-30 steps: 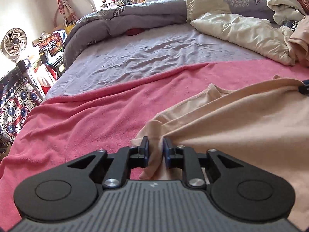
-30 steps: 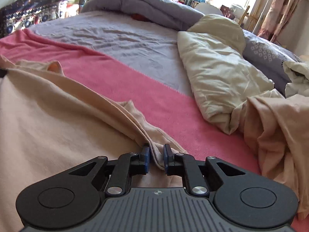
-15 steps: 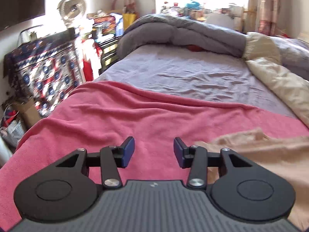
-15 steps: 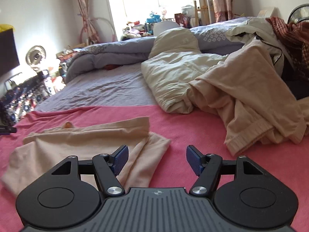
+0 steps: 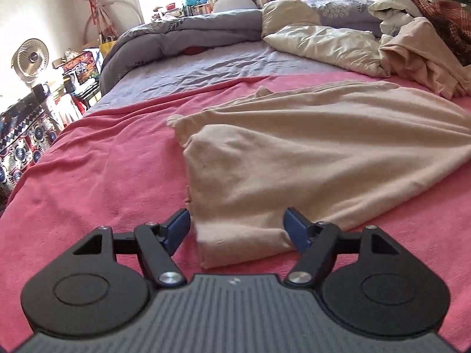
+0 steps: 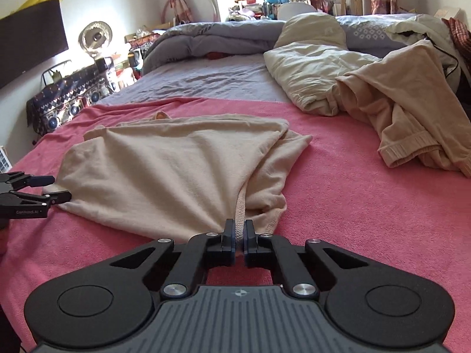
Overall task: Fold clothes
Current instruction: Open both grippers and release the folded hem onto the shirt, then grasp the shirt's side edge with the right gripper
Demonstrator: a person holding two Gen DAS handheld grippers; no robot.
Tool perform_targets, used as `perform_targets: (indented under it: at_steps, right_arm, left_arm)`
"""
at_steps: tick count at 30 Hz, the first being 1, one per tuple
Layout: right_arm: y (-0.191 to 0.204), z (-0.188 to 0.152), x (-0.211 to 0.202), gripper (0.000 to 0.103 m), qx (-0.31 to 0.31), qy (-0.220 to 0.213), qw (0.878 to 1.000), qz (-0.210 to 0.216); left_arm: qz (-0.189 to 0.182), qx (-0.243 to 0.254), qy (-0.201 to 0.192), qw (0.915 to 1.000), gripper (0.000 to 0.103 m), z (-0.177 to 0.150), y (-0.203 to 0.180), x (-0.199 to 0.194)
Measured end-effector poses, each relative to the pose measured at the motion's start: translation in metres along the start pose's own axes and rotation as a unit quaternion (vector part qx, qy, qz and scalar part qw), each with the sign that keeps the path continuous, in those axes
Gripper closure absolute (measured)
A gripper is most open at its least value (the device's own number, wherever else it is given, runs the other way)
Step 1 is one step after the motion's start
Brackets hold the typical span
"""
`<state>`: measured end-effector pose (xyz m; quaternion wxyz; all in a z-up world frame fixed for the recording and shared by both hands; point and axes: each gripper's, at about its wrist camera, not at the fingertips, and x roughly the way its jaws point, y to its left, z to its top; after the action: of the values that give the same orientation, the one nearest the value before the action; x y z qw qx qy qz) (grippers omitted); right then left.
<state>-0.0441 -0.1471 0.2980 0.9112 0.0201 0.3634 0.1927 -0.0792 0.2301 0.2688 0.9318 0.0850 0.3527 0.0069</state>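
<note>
Currently my right gripper (image 6: 239, 232) pinches the near hem of the beige garment (image 6: 176, 164) on the pink blanket (image 6: 353, 200); my left gripper (image 5: 237, 229) stands wide, straddling its folded corner.

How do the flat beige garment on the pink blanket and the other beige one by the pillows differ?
The flat beige garment lies spread on the pink blanket; the crumpled beige garment sits heaped. The right gripper pinches the flat one's edge, while nothing touches the heaped one. The heaped one shows a ribbed cuff. Both share a similar beige colour.
</note>
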Motion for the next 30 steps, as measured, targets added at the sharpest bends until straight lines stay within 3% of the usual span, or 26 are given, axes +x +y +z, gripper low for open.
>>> perform_targets:
  at_steps: [2, 5, 7, 10, 12, 13, 14, 17, 19, 21, 23, 24, 28, 30]
  right_arm:
    - [-0.006, -0.004, -0.003, 0.098, 0.012, 0.006, 1.0, -0.009]
    - [-0.025, -0.019, 0.012, 0.1, 0.031, 0.042, 0.996, -0.066]
    - [-0.035, -0.022, 0.006, 0.099, 0.058, 0.029, 0.996, -0.058]
    - [-0.029, -0.004, -0.002, 0.093, 0.039, -0.014, 0.998, -0.052]
    - [-0.026, 0.021, 0.008, 0.073, 0.031, -0.047, 0.997, -0.048]
    - [-0.025, 0.038, 0.018, 0.047, 0.039, -0.063, 0.996, -0.052]
    - [-0.026, 0.054, 0.031, 0.038, 0.044, -0.075, 0.995, -0.055]
    - [-0.036, 0.101, 0.088, 0.038, 0.059, -0.073, 0.994, -0.059]
    - [-0.039, 0.121, 0.128, 0.038, 0.058, -0.056, 0.994, -0.068]
    - [-0.038, 0.132, 0.17, 0.039, 0.04, -0.013, 0.995, -0.089]
    - [-0.035, 0.133, 0.198, 0.084, 0.036, 0.024, 0.994, -0.103]
    - [-0.032, 0.132, 0.2, 0.092, 0.041, 0.02, 0.994, -0.098]
    - [-0.015, 0.134, 0.173, 0.094, 0.009, -0.03, 0.992, -0.122]
    - [-0.024, 0.139, 0.173, 0.094, 0.029, -0.025, 0.991, -0.126]
  left_arm:
    - [0.01, -0.009, 0.006, 0.9999, 0.025, -0.001, 0.01, 0.0]
    - [0.026, -0.018, 0.014, 0.9994, 0.025, -0.003, 0.022, -0.001]
    - [0.037, -0.012, 0.011, 0.9992, 0.025, -0.002, 0.02, -0.007]
    - [0.033, -0.009, -0.017, 0.9992, 0.029, 0.009, 0.015, -0.021]
    - [0.018, -0.008, -0.038, 0.9991, 0.029, 0.019, 0.007, -0.023]
    - [0.014, -0.004, -0.044, 0.9989, 0.028, 0.023, 0.001, -0.021]
    - [0.014, 0.005, -0.041, 0.999, 0.027, 0.024, -0.005, -0.016]
    - [0.026, 0.022, -0.022, 0.9992, 0.025, 0.001, -0.016, 0.009]
    - [0.008, -0.018, -0.035, 0.9992, 0.02, -0.008, -0.004, 0.008]
    - [-0.012, -0.06, -0.023, 0.9979, 0.011, -0.006, 0.011, 0.014]
    - [-0.026, -0.08, -0.02, 0.9963, 0.011, -0.006, 0.018, 0.017]
    - [-0.021, -0.074, -0.021, 0.9968, 0.01, -0.006, 0.016, 0.017]
    - [-0.014, -0.067, -0.025, 0.9974, 0.01, -0.009, 0.013, 0.015]
    - [-0.014, -0.069, -0.027, 0.9971, 0.01, -0.01, 0.014, 0.015]
